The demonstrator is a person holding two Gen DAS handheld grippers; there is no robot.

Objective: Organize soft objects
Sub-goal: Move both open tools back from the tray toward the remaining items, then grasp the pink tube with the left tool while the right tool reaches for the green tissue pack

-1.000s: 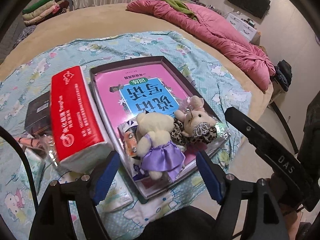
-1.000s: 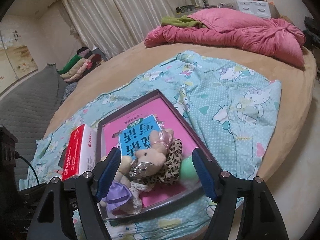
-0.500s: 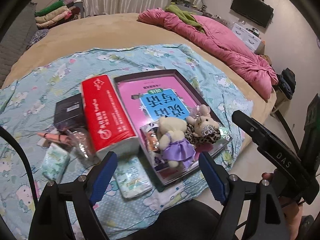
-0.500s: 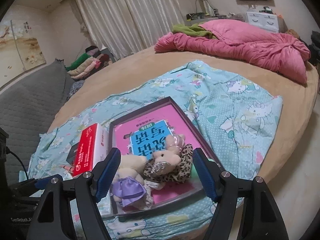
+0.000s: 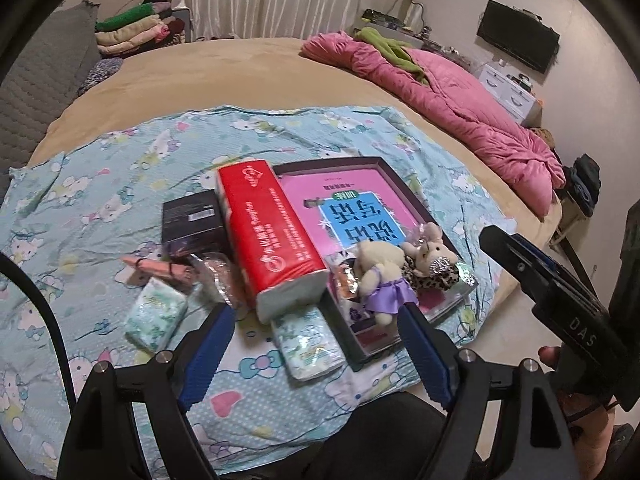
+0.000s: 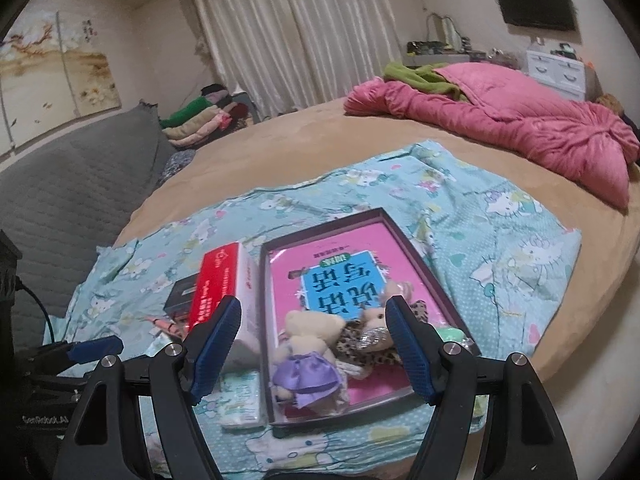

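A dark tray (image 5: 404, 184) (image 6: 264, 320) with a pink book lies on a blue cartoon-print cloth (image 5: 100, 200) on the bed. At its near end sit a cream bear in a purple skirt (image 5: 380, 276) (image 6: 308, 356) and a leopard-print plush (image 5: 434, 264) (image 6: 372, 336). A red tissue pack (image 5: 268, 232) (image 6: 220, 292) leans beside the tray. Two small tissue packets (image 5: 156, 314) (image 5: 308, 338) lie on the cloth. My left gripper (image 5: 312, 352) hovers open above the near packets, holding nothing. My right gripper (image 6: 314, 342) hangs open above the plush toys, empty.
A black box (image 5: 192, 220) and a pink item in clear wrap (image 5: 168, 270) lie left of the red pack. A pink quilt (image 5: 460, 112) is heaped far right, folded clothes (image 5: 136, 34) at the back. The bed edge and floor (image 5: 520, 300) are near on the right.
Both grippers have pulled back and up from the tray; the toys look smaller and more of the cloth, with the tissue packets and black box, has come into the left view.
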